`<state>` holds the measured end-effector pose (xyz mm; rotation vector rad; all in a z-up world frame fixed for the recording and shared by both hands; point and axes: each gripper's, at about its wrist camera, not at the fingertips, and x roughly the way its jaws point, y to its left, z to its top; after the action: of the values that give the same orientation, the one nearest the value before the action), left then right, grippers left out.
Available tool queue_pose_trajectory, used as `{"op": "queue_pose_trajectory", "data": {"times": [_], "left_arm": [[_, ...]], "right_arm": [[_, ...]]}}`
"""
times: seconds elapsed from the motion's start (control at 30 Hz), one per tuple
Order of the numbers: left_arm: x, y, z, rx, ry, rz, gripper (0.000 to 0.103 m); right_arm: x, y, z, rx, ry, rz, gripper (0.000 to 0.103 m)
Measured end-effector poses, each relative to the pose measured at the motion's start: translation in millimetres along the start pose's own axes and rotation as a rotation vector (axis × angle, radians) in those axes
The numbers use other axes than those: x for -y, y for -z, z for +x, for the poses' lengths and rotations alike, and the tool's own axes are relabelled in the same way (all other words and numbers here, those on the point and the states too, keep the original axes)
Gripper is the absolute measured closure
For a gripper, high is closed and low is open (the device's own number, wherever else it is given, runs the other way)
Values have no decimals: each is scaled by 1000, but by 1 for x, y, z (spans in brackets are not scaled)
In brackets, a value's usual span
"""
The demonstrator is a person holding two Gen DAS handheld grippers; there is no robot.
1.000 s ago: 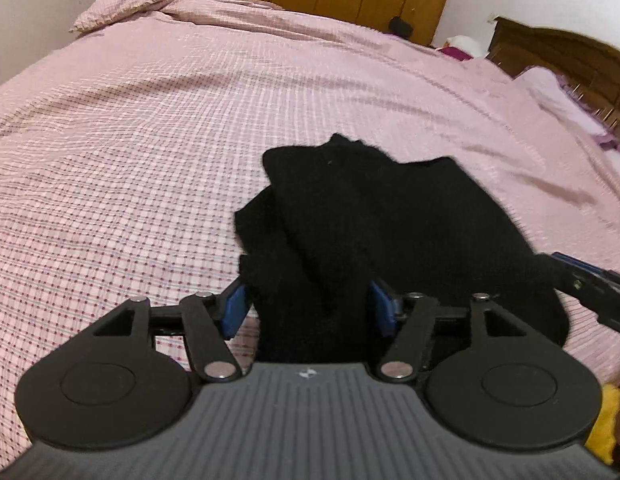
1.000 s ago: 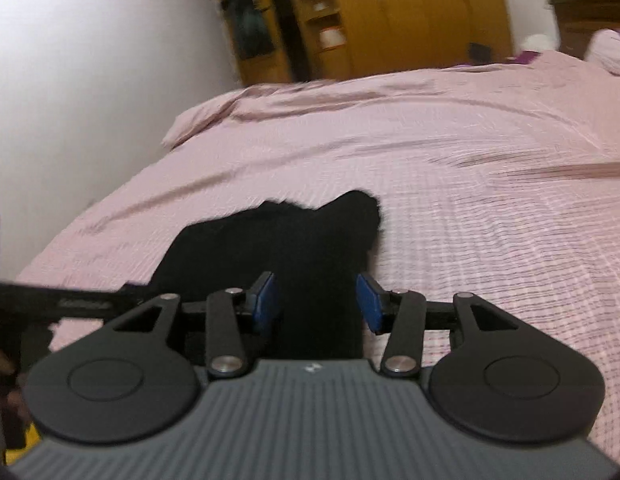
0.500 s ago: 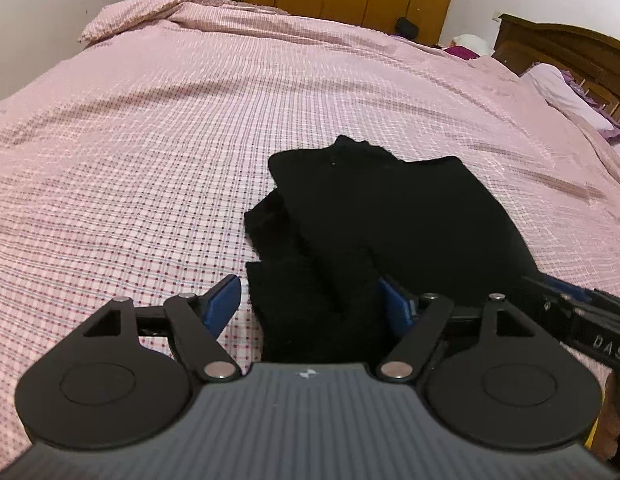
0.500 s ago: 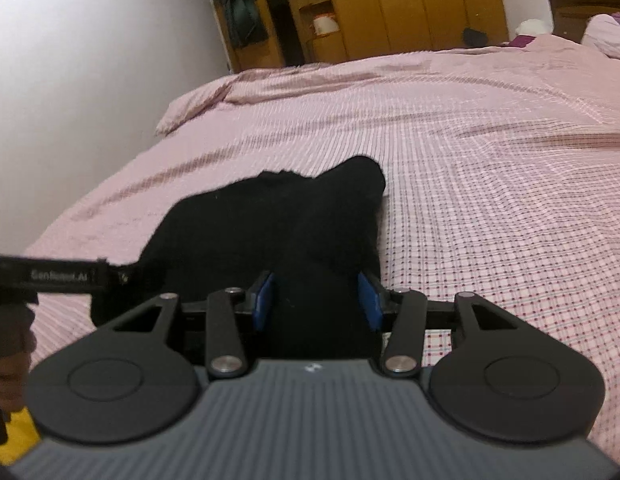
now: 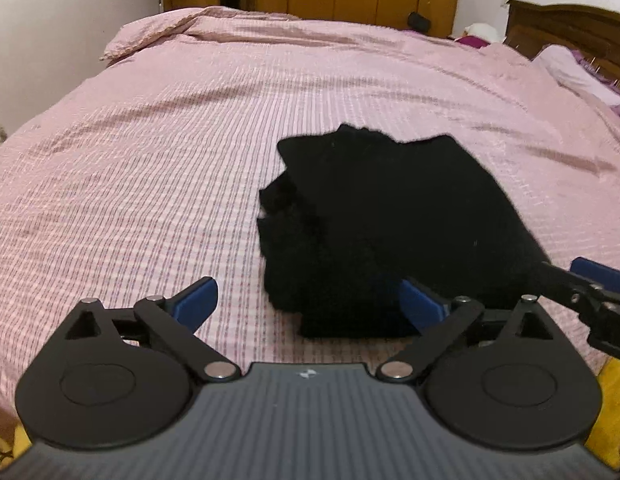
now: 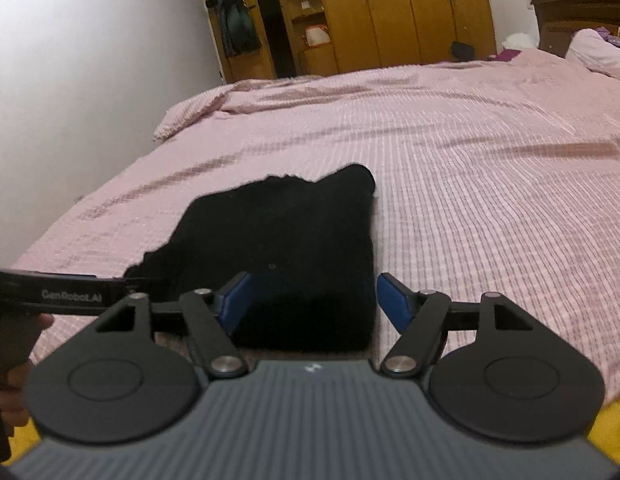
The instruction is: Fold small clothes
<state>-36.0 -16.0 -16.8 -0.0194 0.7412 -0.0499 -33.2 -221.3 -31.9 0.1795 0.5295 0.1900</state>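
On the bed (image 5: 149, 168), both tongs (image 5: 310, 300) (image 6: 316, 296) gape, straddling the black garment (image 5: 390, 220).

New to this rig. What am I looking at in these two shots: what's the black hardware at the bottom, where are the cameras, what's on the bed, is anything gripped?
There is no robot here: a person holds a two-finger gripper in each hand, and each carries a fisheye camera looking forward along its fingers. One picture is from the left gripper, the other from the right gripper; the grey and black body at the bottom of each is the tool itself, with blue finger pads. Each gripper also shows at the edge of the other's view. On the pink checked bedspread lies one folded black garment. Both grippers are open and hold nothing. A wooden wardrobe stands behind the bed.
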Motion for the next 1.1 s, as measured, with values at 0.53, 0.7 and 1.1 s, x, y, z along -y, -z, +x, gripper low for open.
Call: {"op": "queue_pose_trajectory", "data": {"times": [0.53, 0.7, 1.1], "left_arm": [[20, 33, 43, -117, -74, 33, 1], [15, 31, 49, -114, -70, 11, 0], [15, 33, 52, -110, -69, 12, 0]], "right_arm": [[7, 45, 30, -155, 88, -2, 32], [10, 50, 36, -144, 87, 8, 32], [15, 50, 39, -134, 81, 53, 30]]}}
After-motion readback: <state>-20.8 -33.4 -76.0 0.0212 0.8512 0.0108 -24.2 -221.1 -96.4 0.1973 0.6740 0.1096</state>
